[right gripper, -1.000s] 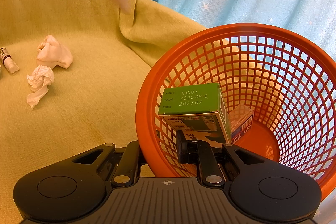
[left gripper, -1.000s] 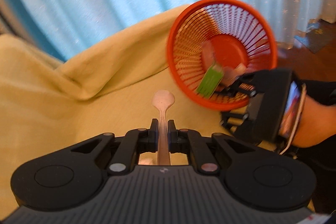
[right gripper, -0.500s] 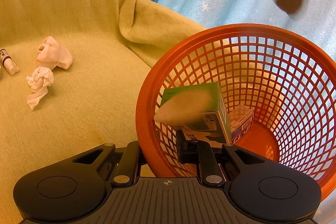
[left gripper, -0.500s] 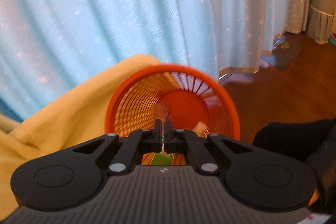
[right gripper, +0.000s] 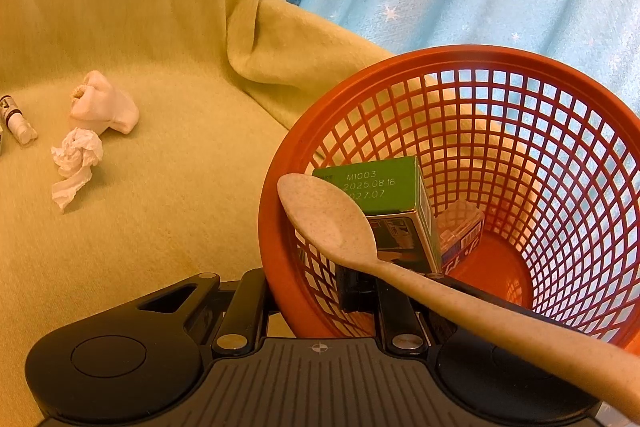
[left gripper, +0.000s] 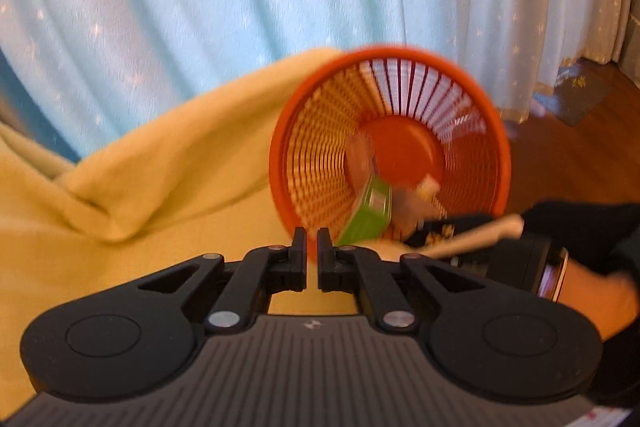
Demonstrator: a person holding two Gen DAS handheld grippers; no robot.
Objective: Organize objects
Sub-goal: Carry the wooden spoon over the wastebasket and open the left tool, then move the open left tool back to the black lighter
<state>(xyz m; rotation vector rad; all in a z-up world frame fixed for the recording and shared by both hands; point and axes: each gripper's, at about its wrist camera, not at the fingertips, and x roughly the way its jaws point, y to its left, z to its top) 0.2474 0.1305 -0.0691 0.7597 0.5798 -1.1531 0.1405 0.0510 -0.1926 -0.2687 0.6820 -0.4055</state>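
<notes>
The spoon (right gripper: 400, 267) has left the left tool (left gripper: 311, 239), whose jaws are now together and empty. It lies across the basket (right gripper: 280, 187) rim at six o'clock, half in. The right tool (right gripper: 316, 287) clamps the rim. Next: fetch the tissue (right gripper: 76, 163) at nine o'clock.

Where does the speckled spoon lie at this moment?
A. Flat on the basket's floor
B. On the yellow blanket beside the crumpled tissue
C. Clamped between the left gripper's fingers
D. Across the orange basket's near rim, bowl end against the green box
D: the spoon slants over the orange basket rim, its bowl against the green box; the left gripper holds nothing.
</notes>
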